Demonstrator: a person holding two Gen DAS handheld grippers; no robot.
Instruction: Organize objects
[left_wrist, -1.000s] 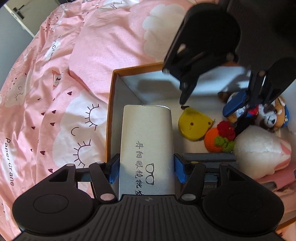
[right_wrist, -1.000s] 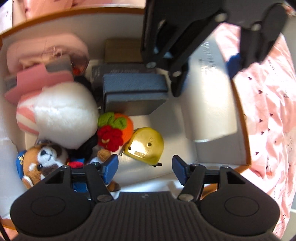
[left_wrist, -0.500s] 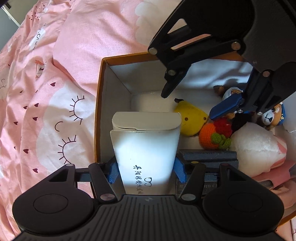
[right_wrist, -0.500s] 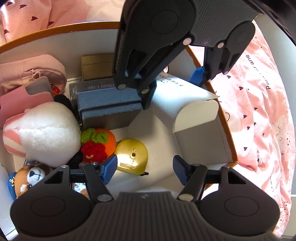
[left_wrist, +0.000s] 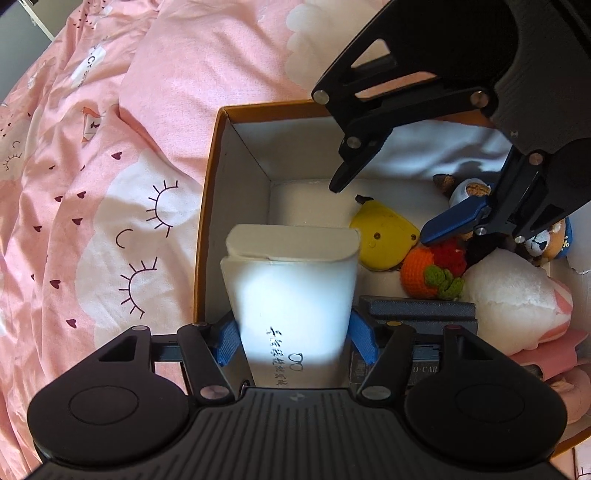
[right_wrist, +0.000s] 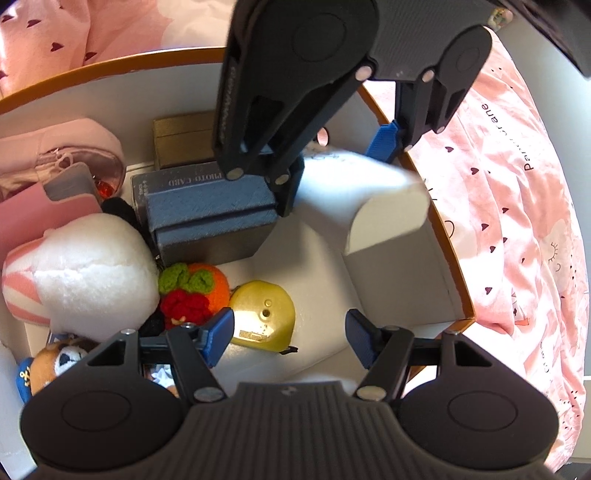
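Observation:
My left gripper is shut on a white glasses case with black print and holds it tilted up over the left end of an orange-rimmed box. The case also shows in the right wrist view, raised above the box floor. My right gripper is open and empty, hovering over the box near a yellow tape measure. It appears in the left wrist view above the toys.
The box holds a blue case, a photo-card box, a gold box, a crocheted orange, a white plush, a bear plush and a pink pouch. Pink bedding surrounds the box.
My left gripper has lifted and tilted the white glasses case upward off the box floor. My right gripper has pulled back and risen slightly, still open.

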